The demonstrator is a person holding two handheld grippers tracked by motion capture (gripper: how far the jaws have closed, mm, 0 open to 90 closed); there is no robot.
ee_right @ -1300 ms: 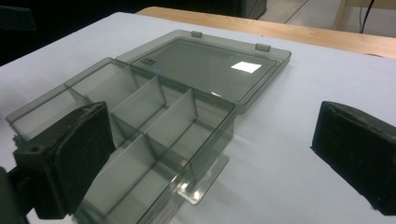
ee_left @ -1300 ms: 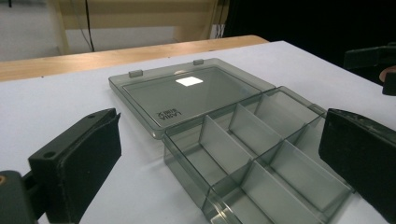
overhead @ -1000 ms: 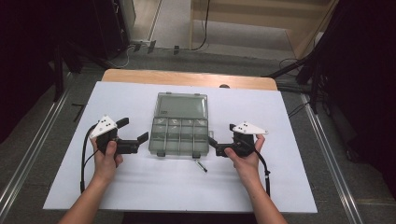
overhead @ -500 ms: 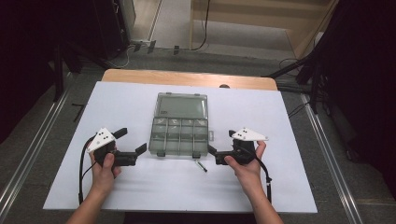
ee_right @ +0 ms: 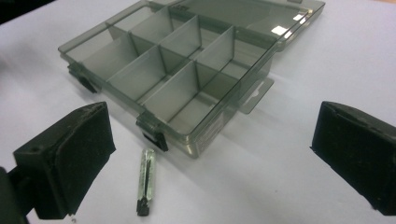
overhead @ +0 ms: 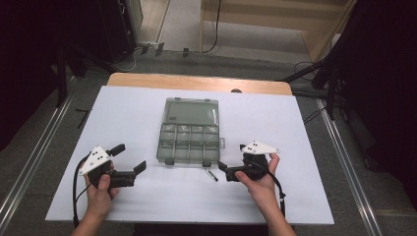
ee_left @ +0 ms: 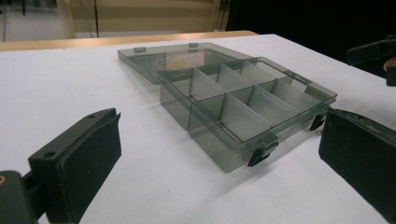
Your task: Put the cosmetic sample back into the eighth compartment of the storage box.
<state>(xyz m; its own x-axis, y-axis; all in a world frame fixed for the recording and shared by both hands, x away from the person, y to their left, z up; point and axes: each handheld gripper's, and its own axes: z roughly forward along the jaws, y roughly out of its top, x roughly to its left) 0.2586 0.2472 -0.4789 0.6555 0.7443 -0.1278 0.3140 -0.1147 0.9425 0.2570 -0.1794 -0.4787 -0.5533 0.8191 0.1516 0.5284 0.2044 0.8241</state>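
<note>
**Small tube loose by the box front**

We hold both grippers wide, empty: left gripper (overhead: 132, 158) at the organizer box's (overhead: 189, 136) 8 o'clock, right gripper (overhead: 231, 160) at its 4 o'clock. Box sits open mid-tabletop (overhead: 305, 128), lid flat behind. Small tube (ee_right: 145, 179) lies just off the front latch (ee_right: 154, 133). Risk: it's thin and round, so a skewed pinch could roll it or jam it against the latch.

Left claw (overhead: 129, 158) and right claw (overhead: 232, 162) gape, facing inward.
</note>
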